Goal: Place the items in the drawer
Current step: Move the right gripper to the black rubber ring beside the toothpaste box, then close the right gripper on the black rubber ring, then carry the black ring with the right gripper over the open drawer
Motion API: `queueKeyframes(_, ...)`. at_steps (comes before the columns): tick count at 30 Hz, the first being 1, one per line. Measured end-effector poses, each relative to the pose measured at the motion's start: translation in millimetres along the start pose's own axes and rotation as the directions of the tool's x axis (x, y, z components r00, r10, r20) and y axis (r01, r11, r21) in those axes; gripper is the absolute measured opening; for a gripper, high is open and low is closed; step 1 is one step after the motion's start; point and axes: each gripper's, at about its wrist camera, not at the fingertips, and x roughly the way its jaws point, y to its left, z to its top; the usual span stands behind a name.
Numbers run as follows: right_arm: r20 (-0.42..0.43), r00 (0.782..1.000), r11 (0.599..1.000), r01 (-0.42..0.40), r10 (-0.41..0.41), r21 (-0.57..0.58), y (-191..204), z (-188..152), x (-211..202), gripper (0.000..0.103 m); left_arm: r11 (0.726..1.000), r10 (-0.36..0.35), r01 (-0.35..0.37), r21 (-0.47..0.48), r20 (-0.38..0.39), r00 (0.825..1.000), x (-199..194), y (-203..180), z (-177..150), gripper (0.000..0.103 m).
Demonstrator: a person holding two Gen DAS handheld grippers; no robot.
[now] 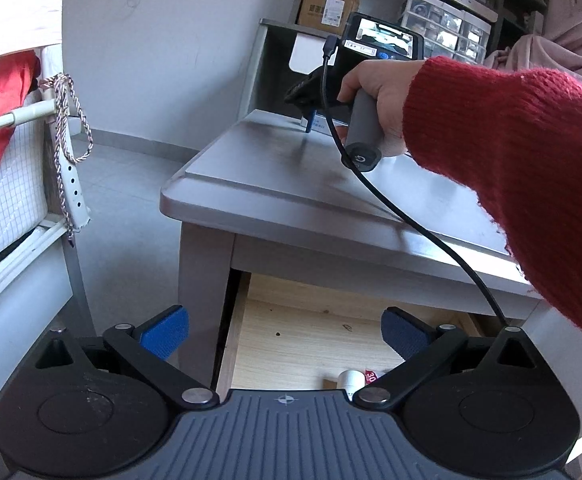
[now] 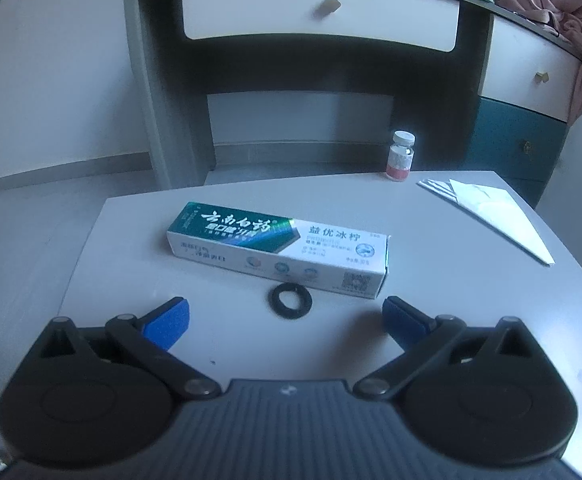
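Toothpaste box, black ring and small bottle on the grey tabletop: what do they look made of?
The green-and-white toothpaste box looks like glossy printed cardboard: sharp folded edges, a sheen on the green. The small black ring seems matte rubber or plastic; no glint, too blurred to settle. The little clear bottle with a white cap looks like glass or clear plastic, since its pink contents show through.

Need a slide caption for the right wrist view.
Open right gripper above grey table, facing black rubber ring and green-white toothpaste box.

A toothpaste box (image 2: 278, 249) on the bench (image 2: 451, 288) reads "云南白药" and "益优冰柠"; a packet (image 1: 371, 377) in the drawer (image 1: 303, 344) shows "30".
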Motion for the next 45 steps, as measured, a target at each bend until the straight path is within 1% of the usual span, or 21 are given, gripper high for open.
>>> queueKeyframes(12, 0.004, 1.0, 1.0, 0.013, -0.013, 0.027, 3, 5, 6, 0.103, 1.0, -0.004, 0.004, -0.005, 0.0, 1.0, -2, -1, -1, 0.103)
queueKeyframes(13, 0.008, 1.0, 0.999, 0.014, -0.015, 0.033, 2, 5, 6, 0.102, 1.0, -0.004, 0.004, -0.006, 0.0, 1.0, -2, -1, -1, 0.103)
queueKeyframes(14, 0.015, 1.0, 0.999, 0.018, -0.018, 0.039, 2, 5, 6, 0.098, 1.0, -0.004, 0.004, -0.008, -0.001, 1.0, -2, -1, -1, 0.103)
queueKeyframes(15, 0.027, 0.999, 0.999, 0.026, -0.027, 0.035, 2, 5, 5, 0.086, 1.0, -0.004, 0.004, -0.009, -0.001, 1.0, -2, 0, -1, 0.103)
queueKeyframes(16, 0.04, 0.999, 0.999, 0.036, -0.037, 0.028, 3, 5, 4, 0.078, 1.0, -0.004, 0.004, -0.009, -0.001, 1.0, -2, 0, -1, 0.103)
queueKeyframes(17, 0.048, 0.998, 0.999, 0.034, -0.035, 0.027, 3, 5, 3, 0.064, 1.0, -0.005, 0.005, -0.01, -0.001, 1.0, -2, 0, -1, 0.103)
queueKeyframes(18, 0.052, 0.998, 0.999, 0.027, -0.028, 0.029, 3, 5, 2, 0.04, 1.0, -0.005, 0.005, -0.01, -0.001, 1.0, -2, 0, -1, 0.103)
queueKeyframes(19, 0.055, 0.998, 0.999, 0.021, -0.023, 0.03, 2, 6, 0, 0.023, 1.0, -0.006, 0.006, -0.01, -0.002, 1.0, -2, 0, -1, 0.103)
queueKeyframes(20, 0.053, 0.999, 0.999, 0.011, -0.013, 0.032, 2, 6, 0, 0.003, 1.0, -0.007, 0.007, -0.01, -0.002, 1.0, -2, 0, -1, 0.103)
queueKeyframes(26, 0.063, 0.998, 1.0, 0.007, -0.008, 0.022, 3, 4, -2, 0.002, 1.0, -0.005, 0.005, -0.013, 0.0, 1.0, -3, 1, -1, 0.103)
queueKeyframes(39, 0.056, 0.998, 1.0, 0.008, -0.009, 0.015, 3, 4, -3, 0.002, 1.0, -0.009, 0.009, -0.012, 0.003, 1.0, -2, 3, 1, 0.103)
queueKeyframes(41, 0.061, 0.998, 1.0, 0.004, -0.005, 0.015, 2, 4, -6, 0.002, 1.0, -0.009, 0.009, -0.01, 0.005, 1.0, -2, 3, 1, 0.103)
queueKeyframes(45, 0.098, 0.995, 1.0, -0.008, 0.01, -0.016, 0, 2, -21, 0.002, 1.0, -0.001, 0.001, -0.006, 0.009, 1.0, -3, 3, 2, 0.103)
